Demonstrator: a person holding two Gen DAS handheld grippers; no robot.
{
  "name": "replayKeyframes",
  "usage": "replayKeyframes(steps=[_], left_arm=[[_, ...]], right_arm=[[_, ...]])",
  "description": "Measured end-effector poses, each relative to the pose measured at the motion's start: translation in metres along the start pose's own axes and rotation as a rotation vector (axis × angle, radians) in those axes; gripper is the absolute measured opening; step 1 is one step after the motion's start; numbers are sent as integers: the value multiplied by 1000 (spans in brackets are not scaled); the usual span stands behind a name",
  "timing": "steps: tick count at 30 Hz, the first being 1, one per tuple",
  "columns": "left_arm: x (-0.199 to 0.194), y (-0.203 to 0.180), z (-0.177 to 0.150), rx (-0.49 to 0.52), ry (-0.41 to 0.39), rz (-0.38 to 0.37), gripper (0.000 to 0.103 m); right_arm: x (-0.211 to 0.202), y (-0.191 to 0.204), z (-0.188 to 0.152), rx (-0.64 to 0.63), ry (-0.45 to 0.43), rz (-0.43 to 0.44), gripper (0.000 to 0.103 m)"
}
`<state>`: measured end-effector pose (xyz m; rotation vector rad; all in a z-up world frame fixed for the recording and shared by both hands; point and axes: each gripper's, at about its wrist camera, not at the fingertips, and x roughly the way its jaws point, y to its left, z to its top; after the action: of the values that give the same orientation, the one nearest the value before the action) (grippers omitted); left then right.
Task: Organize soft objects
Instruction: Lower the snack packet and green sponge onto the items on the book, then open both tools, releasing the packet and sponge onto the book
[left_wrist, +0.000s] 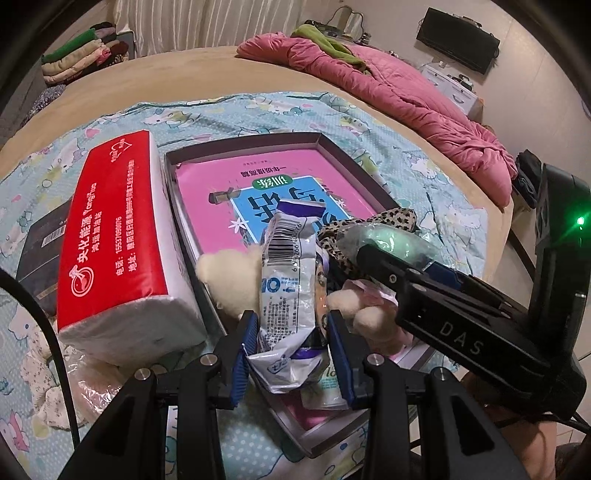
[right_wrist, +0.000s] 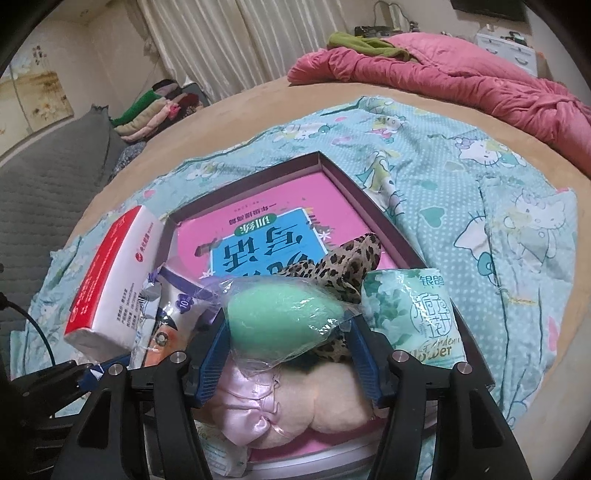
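Between the blue pads of the left gripper (left_wrist: 291, 354) stands a crumpled white and blue tissue packet (left_wrist: 290, 280), barcode side facing the lens; both pads press into its lower part, so this claw is clenched on the packet. Just left of that claw lies a red and white tissue pack (left_wrist: 122, 236), propped against the wall of a shallow cardboard tray (left_wrist: 243, 140). Ahead of the claw, on the tray floor, lies a pink booklet (left_wrist: 221, 181). Cream plush toy (left_wrist: 231, 275) parts show on either side of the held packet, directly behind the pads.

Right gripper (right_wrist: 288, 343): a green egg-shaped sponge in clear wrap (right_wrist: 279, 317) sits between its pads. The left pad touches the wrap; contact on the right pad is not clear from this view, so whether it grasps cannot be settled. Below the sponge lies the plush toy with a pale pink satin bow (right_wrist: 247, 410). Behind the sponge rests a leopard-print cloth (right_wrist: 343, 266), and just right of the claw stands a green floral tissue packet (right_wrist: 413, 317), inside the tray. Tray and contents rest on a teal cartoon-print sheet (right_wrist: 480, 206).
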<state>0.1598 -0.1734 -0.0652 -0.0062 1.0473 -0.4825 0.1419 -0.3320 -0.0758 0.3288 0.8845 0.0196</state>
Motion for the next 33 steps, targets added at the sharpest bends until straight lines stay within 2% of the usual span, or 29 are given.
replayKeyframes(steps=[14,18,33], left_arm=[[3,-2,-3,0,6,-22,39],[2,-4,-4,1,7,-29,39],[0,-6,-3,-18,21,-36,40]], right_arm=[[-6,0,0,14,-11,22,68],[-11,-1,-1,24,-19,30,75],[-40,-23,-5,86,-88,29,78]])
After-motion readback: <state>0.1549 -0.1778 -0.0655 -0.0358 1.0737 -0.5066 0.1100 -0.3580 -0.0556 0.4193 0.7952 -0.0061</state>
